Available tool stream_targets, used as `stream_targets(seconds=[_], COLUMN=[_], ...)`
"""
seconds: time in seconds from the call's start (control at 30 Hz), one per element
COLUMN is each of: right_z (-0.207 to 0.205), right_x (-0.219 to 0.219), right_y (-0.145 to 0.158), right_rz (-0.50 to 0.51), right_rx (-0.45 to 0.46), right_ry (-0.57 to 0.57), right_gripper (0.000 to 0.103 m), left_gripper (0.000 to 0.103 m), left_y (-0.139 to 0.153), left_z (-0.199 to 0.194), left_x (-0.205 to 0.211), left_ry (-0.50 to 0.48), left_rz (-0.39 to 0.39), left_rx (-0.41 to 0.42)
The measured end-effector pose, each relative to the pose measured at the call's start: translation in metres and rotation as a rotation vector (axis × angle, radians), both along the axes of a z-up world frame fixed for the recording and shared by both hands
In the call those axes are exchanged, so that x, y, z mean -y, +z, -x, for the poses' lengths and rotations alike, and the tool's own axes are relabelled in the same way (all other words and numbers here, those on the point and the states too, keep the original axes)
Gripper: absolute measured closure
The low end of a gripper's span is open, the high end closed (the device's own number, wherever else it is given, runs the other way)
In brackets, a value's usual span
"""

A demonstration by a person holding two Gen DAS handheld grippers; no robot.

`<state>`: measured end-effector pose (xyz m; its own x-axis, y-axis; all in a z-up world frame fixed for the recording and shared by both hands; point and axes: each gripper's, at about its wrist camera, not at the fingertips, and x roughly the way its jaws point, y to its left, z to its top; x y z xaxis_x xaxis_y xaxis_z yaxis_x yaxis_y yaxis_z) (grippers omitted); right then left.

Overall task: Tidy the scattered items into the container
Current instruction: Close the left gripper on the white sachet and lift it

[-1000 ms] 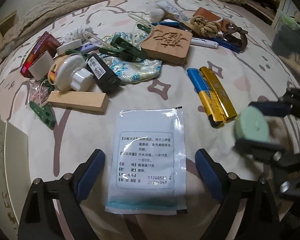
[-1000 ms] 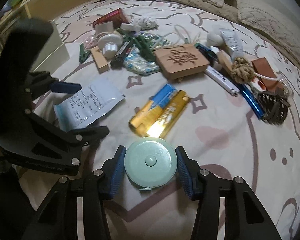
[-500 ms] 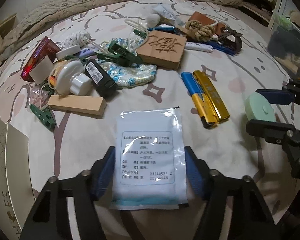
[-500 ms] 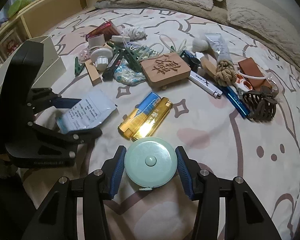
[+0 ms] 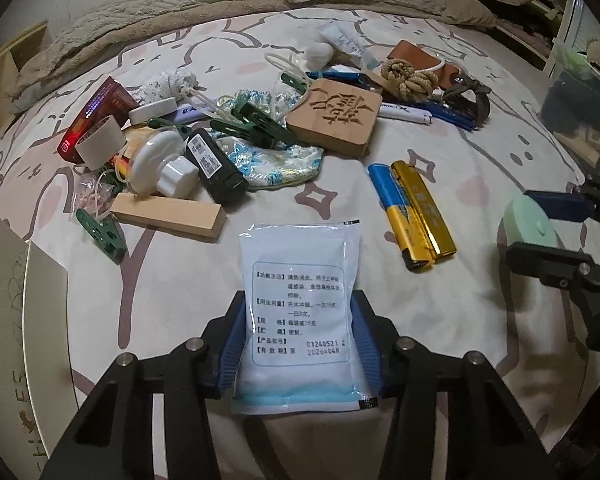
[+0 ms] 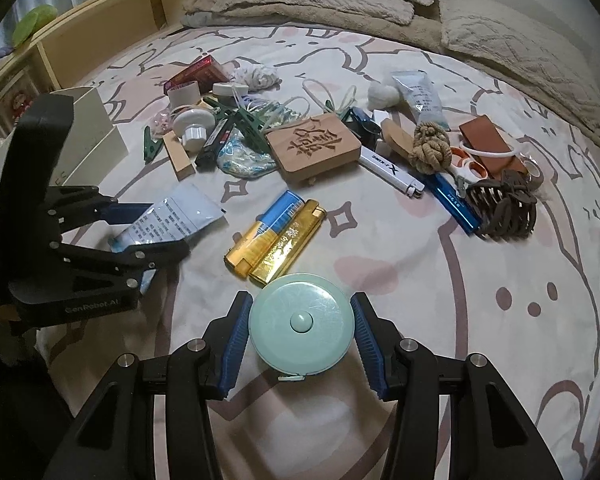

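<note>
A white and blue medicine sachet lies on the patterned bedspread, and my left gripper is shut on its near half, blue pads pressed against both long edges. The right wrist view shows the same grip from the side, with the sachet between the left gripper's fingers. My right gripper is shut on a round mint-green tape measure, held just above the bed. It also shows at the right edge of the left wrist view as the tape measure. A cream box stands at the left.
A blue and a gold lighter lie side by side between the grippers. Farther back is a heap: a wooden block, a carved wooden square, green clips, a black charger, a red box, a rope knot, pens and a hair claw. Pillows line the far edge.
My left gripper's jaws have closed from wide open onto the sachet's edges. The right gripper, still gripping the tape measure, has drifted slightly up and away from the left one.
</note>
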<state>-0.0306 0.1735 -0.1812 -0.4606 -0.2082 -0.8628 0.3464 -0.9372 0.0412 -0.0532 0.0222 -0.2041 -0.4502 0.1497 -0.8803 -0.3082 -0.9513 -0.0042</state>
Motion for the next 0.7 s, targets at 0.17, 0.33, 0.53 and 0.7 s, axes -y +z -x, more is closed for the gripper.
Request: stream_targets(seconds=[0.17,0.33,0.53,0.7], right_z=[-0.001,-0.001,0.001,0.006], right_x=[-0.002,-0.004,-0.008,-0.012], right_y=[0.0,0.003,0.015,0.027], right_rz=[-0.002,-0.012,-0.01,0.001], right_rx=[-0.002,-0.013,-0.054,-0.082], right_ry=[-0.001,-0.007,-0.022,-0.051], right_gripper=[0.052,0.052,0.052,0.052], left_gripper=[0.055,0.055,0.055,0.055], left_y=[0.002,0.004,0.02,0.034], left_z=[0.0,0.0,-0.001,-0.002], left_x=[0.002,0.003,0.003,0.006], left_ry=[0.002,0.003,-0.001,0.005], left_rz=[-0.012,-0.016,-0.022,-0.049], left_rx=[-0.001,-0.004,-0.052,-0.094])
